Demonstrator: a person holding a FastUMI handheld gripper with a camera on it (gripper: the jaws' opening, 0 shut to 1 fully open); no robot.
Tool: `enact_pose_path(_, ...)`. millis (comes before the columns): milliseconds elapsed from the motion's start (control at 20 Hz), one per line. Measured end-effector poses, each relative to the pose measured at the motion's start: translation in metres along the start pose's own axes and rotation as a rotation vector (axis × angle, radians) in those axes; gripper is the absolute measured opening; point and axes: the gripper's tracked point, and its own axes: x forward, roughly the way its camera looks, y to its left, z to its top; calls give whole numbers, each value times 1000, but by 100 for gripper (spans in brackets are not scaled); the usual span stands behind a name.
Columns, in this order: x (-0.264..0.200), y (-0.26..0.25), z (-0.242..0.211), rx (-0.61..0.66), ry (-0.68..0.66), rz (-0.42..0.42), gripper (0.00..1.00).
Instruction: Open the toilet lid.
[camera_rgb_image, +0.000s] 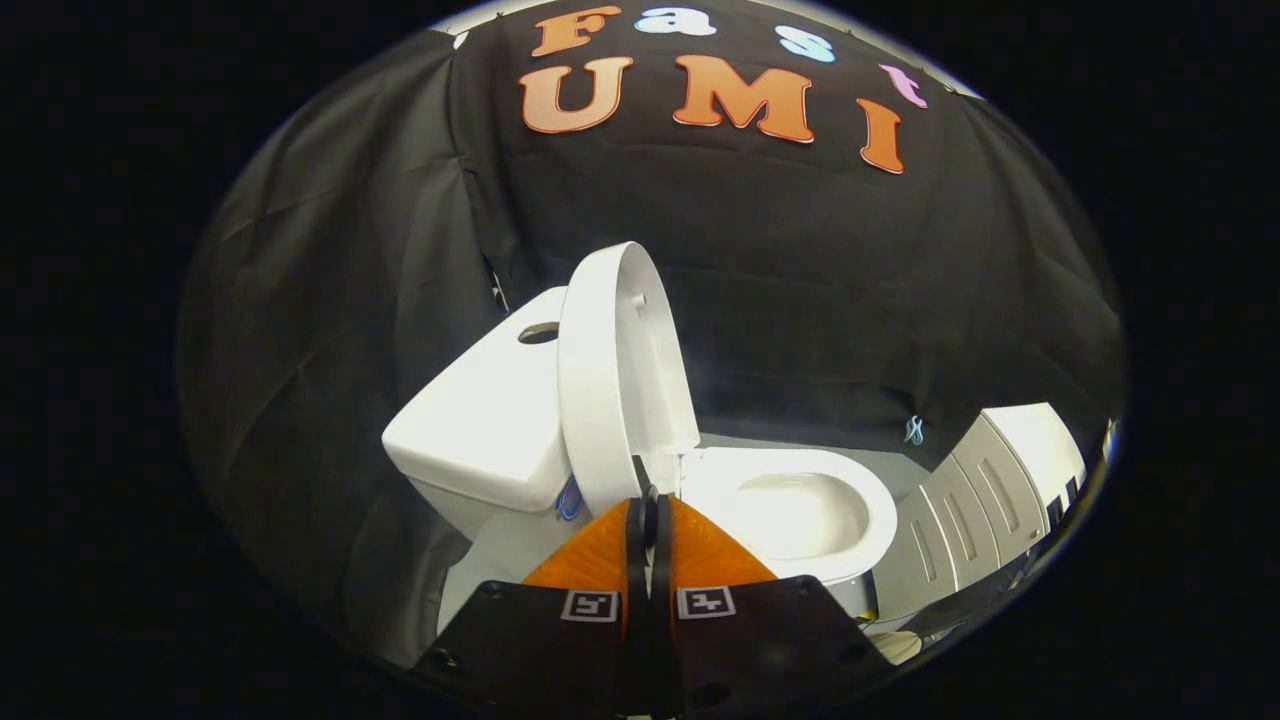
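Tongs (648, 510) sitting with fingers pressed together, nothing between them, tips resting just short of the lid's lower edge; contact unclear. Toilet lid (620, 375) standing raised, nearly upright, leaning back against the white tank (480, 430). Seat and bowl (800, 510) lying exposed just beyond the tips. Pale ribbed cabinet (985, 500) standing beside the bowl, black cloth wall behind.

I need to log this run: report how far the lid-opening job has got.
Done: the white plastic toilet lid stands raised near the white ceramic tank, with the oval seat and bowl exposed. In hand: nothing; the gripper is shut, its fingertips just short of the lid's lower edge. Left: apparently only backing away.
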Motion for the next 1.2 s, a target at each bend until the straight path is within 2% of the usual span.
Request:
enact_pose_path(100,-5,1,3,7,-15,32,10)
enact_pose_path(150,-10,-2,11,9,-46,39,17)
enact_pose_path(200,-18,-7,21,5,-80,37,20)
enact_pose_path(250,-25,-11,28,3,-103,50,31)
enact_pose_path(300,-31,-18,30,-1,-115,41,36)
enact_pose_path(350,-38,-29,33,-8,-124,31,52)
enact_pose_path(500,-54,-64,45,-10,-175,0,60)
enact_pose_path(600,-69,-89,59,-9,-226,-17,79)
enact_pose_path(650,-76,-100,65,0,-242,-23,92)
enact_pose_path(700,-83,-112,71,16,-257,-29,97)
enact_pose_path(950,-122,-175,95,75,-337,-91,99)
enact_pose_path(1200,-147,-208,109,95,-381,-113,99)
